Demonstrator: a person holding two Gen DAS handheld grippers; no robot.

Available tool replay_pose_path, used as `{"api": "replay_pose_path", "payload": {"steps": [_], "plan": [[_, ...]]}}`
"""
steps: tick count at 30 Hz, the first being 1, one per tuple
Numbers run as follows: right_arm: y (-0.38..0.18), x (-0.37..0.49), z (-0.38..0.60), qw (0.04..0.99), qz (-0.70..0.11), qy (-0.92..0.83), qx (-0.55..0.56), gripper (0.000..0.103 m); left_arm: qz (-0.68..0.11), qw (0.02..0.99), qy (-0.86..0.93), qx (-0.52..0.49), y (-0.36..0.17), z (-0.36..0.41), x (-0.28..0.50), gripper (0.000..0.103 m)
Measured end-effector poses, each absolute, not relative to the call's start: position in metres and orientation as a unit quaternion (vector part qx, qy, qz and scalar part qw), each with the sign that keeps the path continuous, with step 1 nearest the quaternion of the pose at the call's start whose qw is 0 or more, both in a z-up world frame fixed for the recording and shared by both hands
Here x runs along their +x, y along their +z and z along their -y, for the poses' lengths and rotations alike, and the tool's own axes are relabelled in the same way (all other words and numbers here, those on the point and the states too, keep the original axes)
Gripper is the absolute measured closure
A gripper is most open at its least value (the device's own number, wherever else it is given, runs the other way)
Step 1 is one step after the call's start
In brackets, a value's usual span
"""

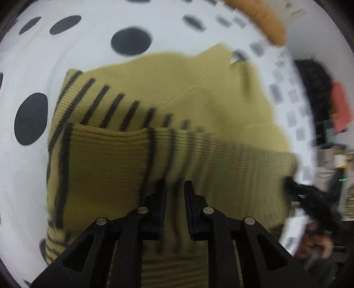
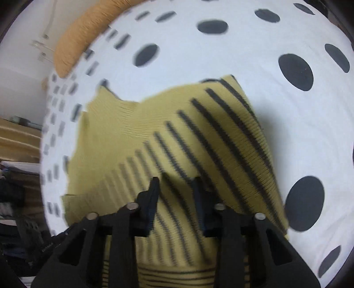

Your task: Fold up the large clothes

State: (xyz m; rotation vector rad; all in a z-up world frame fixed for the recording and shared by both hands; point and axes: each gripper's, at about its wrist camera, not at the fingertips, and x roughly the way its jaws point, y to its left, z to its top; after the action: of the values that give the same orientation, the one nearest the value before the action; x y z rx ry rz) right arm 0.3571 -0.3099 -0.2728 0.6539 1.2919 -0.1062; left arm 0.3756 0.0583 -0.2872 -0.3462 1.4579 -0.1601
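Note:
An olive-yellow knit sweater (image 1: 177, 99) with thin black stripes lies partly folded on a white sheet with black dots (image 1: 88, 55). My left gripper (image 1: 175, 183) points down at its near edge. Its jaws stand close together, shut on a raised fold of the knit. In the right wrist view the striped part of the sweater (image 2: 210, 133) bunches up between the fingers of my right gripper (image 2: 176, 181), which is shut on that fold. At the right edge of the left wrist view a person's hand (image 1: 318, 243) holds the other black gripper at the sweater's side. Both views are blurred.
An orange pillow (image 1: 265, 20) (image 2: 88, 28) lies at the far edge of the bed. The dotted sheet (image 2: 221, 55) spreads around the sweater. Beyond the bed's side are a red and dark pile (image 1: 338, 106) and room clutter (image 2: 17, 188).

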Motion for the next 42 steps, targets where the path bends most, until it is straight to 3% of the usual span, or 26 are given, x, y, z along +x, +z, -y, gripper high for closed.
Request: {"api": "replay_pose_path", "payload": {"steps": [2,7,8,9,10,11,12,14,20,26,28,29,30,31,32,42], "plan": [[-0.284,0.363,0.323,0.742,-0.606,-0.065,0.281,0.103,-0.668,0.724,-0.053,-0.166,-0.299,-0.072,0.39,0.101],[-0.255,0.352,0.364,0.766,-0.579,-0.108,0.26,0.1,-0.634,0.752,0.0,-0.181,-0.258,-0.11,0.389,0.102],[-0.249,0.346,0.363,0.767,-0.578,-0.097,0.261,0.099,-0.624,0.762,0.003,-0.172,-0.243,-0.116,0.377,0.09],[-0.242,0.337,0.359,0.769,-0.579,-0.078,0.258,0.098,-0.619,0.767,0.005,-0.169,-0.234,-0.121,0.365,0.059],[-0.234,0.324,0.351,0.772,-0.582,-0.061,0.247,0.095,-0.613,0.772,0.008,-0.17,-0.225,-0.129,0.345,0.041],[-0.23,0.309,0.342,0.772,-0.592,-0.053,0.228,0.079,-0.608,0.777,0.017,-0.161,-0.221,-0.135,0.329,0.023],[-0.23,0.298,0.336,0.769,-0.601,-0.055,0.211,0.052,-0.603,0.784,0.024,-0.147,-0.214,-0.146,0.312,0.023],[-0.229,0.274,0.33,0.765,-0.616,-0.071,0.175,0.032,-0.614,0.782,0.031,-0.104,-0.216,-0.154,0.279,0.023],[-0.256,0.208,0.337,0.705,-0.69,-0.046,0.159,0.032,-0.686,0.717,0.012,-0.128,-0.259,-0.189,0.198,0.023],[-0.298,0.18,0.344,0.668,-0.721,-0.019,0.182,0.035,-0.697,0.698,-0.011,-0.164,-0.283,-0.188,0.166,0.02],[-0.303,0.18,0.338,0.668,-0.723,-0.018,0.175,0.047,-0.694,0.703,-0.003,-0.152,-0.284,-0.181,0.166,0.032],[-0.301,0.18,0.336,0.67,-0.723,-0.019,0.166,0.064,-0.696,0.704,0.007,-0.139,-0.284,-0.177,0.165,0.053],[-0.298,0.18,0.334,0.67,-0.724,-0.017,0.163,0.082,-0.699,0.703,0.012,-0.132,-0.285,-0.175,0.164,0.066],[-0.294,0.178,0.334,0.664,-0.729,-0.019,0.167,0.091,-0.699,0.703,0.014,-0.126,-0.283,-0.173,0.162,0.072],[-0.292,0.175,0.335,0.66,-0.732,-0.026,0.166,0.092,-0.701,0.703,0.015,-0.124,-0.28,-0.17,0.161,0.087],[-0.241,0.133,0.34,0.685,-0.711,-0.068,0.143,0.096,-0.659,0.742,0.037,-0.119,-0.224,-0.183,0.133,0.09]]}}
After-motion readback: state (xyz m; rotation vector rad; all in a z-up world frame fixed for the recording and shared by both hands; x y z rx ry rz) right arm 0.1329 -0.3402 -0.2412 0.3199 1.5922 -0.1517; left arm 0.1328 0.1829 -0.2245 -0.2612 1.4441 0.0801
